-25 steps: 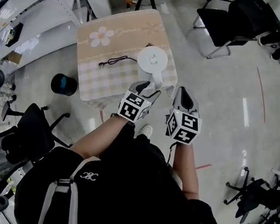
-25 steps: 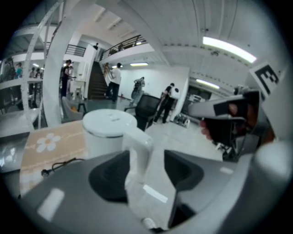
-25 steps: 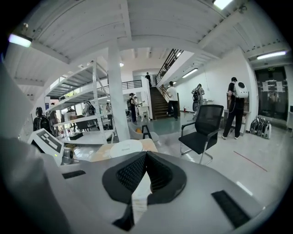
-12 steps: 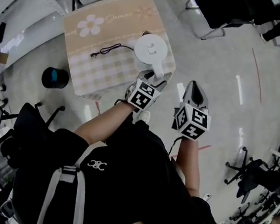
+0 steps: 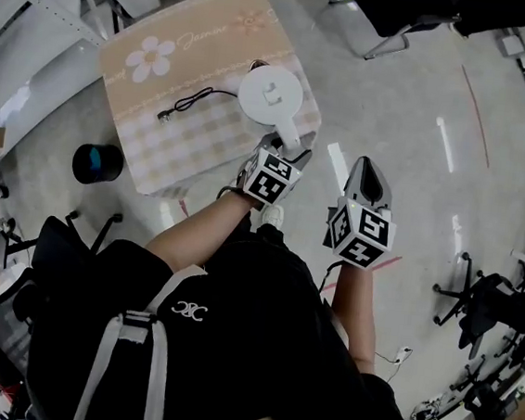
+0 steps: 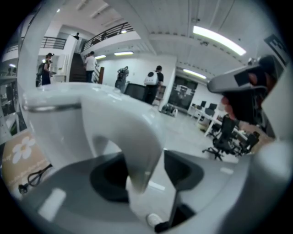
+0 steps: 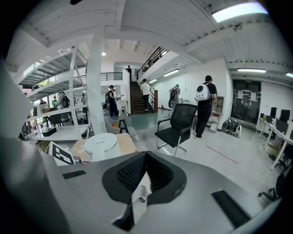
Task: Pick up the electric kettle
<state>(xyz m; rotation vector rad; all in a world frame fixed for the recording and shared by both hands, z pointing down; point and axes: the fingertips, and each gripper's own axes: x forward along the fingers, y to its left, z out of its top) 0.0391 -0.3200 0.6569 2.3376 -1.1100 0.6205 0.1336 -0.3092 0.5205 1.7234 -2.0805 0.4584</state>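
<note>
White electric kettle (image 5: 271,96) stands at the near right part of a surface covered in beige checked cloth with a daisy print (image 5: 157,147); whether its base touches the cloth or is raised off it cannot be told. Its curved white handle (image 5: 290,136) points toward the person. Left gripper (image 5: 285,151) is at the handle; in the left gripper view the dark fingers (image 6: 107,180) are clenched on either side of the handle, with the kettle body filling the upper left of that view. Right gripper (image 5: 364,166) hangs over the floor just right of the surface's edge, apart from the kettle, its fingers (image 7: 130,173) pressed together at the tips with nothing between. Thin black cable (image 5: 199,103) lies loose on the cloth left of the kettle. Round black bin (image 5: 98,161) sits on the floor left of the surface.
</note>
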